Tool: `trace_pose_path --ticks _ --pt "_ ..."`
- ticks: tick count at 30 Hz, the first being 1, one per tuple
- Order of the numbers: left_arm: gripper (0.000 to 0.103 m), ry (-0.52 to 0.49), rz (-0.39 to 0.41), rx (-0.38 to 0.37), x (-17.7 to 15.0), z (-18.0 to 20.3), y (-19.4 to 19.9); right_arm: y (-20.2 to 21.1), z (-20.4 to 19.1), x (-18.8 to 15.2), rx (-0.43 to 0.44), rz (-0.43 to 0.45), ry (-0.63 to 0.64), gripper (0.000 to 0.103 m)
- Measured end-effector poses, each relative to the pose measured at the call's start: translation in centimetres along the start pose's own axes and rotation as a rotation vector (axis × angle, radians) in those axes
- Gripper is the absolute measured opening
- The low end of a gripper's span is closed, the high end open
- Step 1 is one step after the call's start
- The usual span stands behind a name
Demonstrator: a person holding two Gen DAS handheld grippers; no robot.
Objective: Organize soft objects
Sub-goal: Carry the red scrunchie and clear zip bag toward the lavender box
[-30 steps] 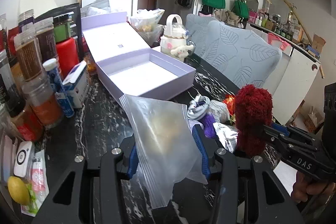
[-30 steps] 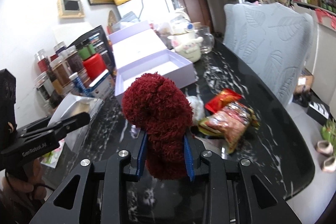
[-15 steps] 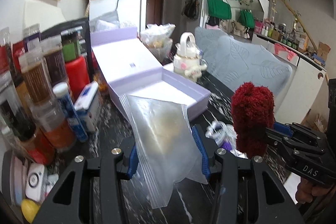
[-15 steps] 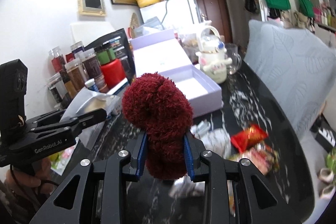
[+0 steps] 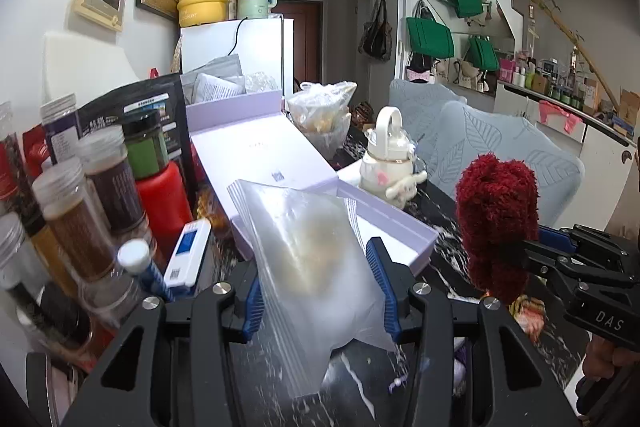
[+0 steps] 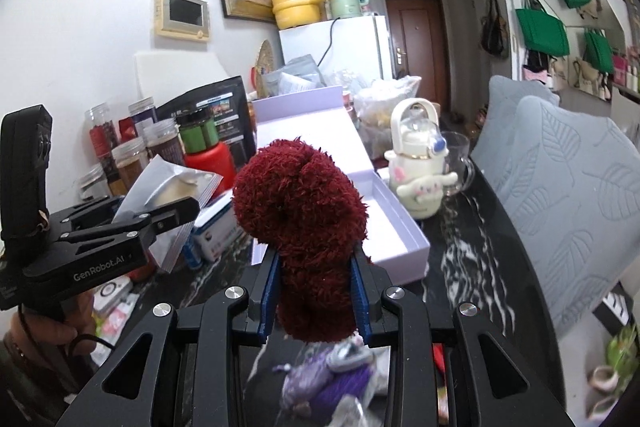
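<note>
My left gripper (image 5: 318, 287) is shut on a clear zip bag (image 5: 316, 259) with something pale inside, held above the dark marble table. My right gripper (image 6: 314, 291) is shut on a fuzzy dark red soft item (image 6: 304, 223), which also shows in the left wrist view (image 5: 496, 215). The open lilac box (image 5: 400, 231) lies just beyond both; it shows in the right wrist view (image 6: 400, 231) with its lid leaning back. A purple and grey soft item (image 6: 336, 371) lies on the table under my right gripper.
Jars and bottles (image 5: 80, 203) crowd the left edge. A white character kettle (image 6: 420, 171) and a glass mug (image 6: 456, 163) stand right of the box. A grey cushioned chair (image 6: 568, 187) is at the right. A fridge (image 6: 340, 47) stands behind.
Both grippers have risen and tilted up while keeping their holds. The snack packets on the table have dropped out of view and the box looks nearer.
</note>
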State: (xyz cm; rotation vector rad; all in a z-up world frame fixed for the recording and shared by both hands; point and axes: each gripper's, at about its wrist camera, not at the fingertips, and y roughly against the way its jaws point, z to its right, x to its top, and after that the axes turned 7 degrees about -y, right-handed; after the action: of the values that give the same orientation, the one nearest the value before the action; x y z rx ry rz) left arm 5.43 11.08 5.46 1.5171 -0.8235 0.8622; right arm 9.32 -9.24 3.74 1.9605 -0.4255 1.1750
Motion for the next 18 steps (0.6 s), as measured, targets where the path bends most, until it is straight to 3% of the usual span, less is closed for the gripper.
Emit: trace_pose_path --ticks 18 --pt "0.046 0.014 0.035 0.042 5.8 -1.9 -7.9 -6.1 0.6 7.6 0.011 0.016 0.076 0.032"
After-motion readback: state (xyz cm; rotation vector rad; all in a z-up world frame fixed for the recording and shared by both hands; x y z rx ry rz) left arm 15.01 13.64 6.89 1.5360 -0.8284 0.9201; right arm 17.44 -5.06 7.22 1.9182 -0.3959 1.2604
